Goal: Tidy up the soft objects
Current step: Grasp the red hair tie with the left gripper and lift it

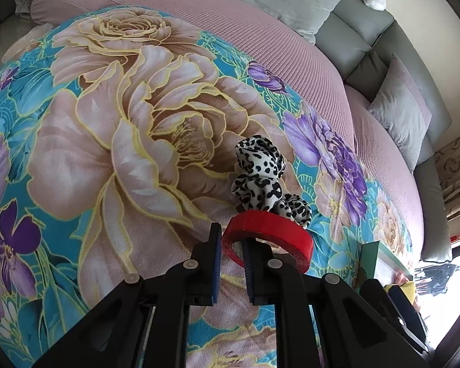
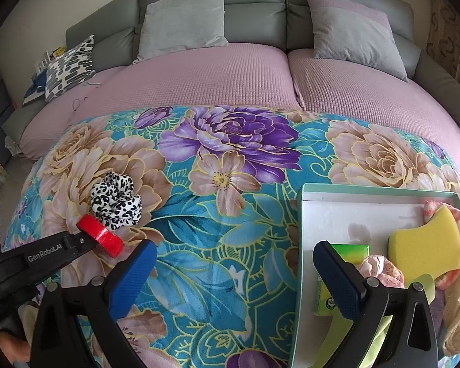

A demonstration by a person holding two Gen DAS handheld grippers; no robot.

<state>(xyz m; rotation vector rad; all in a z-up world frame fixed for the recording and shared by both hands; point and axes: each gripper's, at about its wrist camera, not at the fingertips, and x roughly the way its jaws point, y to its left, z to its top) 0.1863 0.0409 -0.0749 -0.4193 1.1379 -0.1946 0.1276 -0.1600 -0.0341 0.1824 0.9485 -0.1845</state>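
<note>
A flowered blanket (image 2: pixel 199 245) covers the sofa. The left gripper (image 1: pixel 232 245) pinches the wall of a red tape roll (image 1: pixel 268 237), touching a spotted scrunchie (image 1: pixel 260 174). The right gripper (image 2: pixel 233 266) hangs spread beside a box (image 2: pixel 300 245) holding a yellow sponge (image 2: pixel 426 245).

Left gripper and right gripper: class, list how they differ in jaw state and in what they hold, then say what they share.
The left gripper has its jaws shut on the wall of the red tape roll; the right gripper stands wide open and holds nothing. The left gripper sits beside the spotted scrunchie; the right gripper hovers by the green tray. Both have black arms with blue pads, above the floral blanket.
</note>
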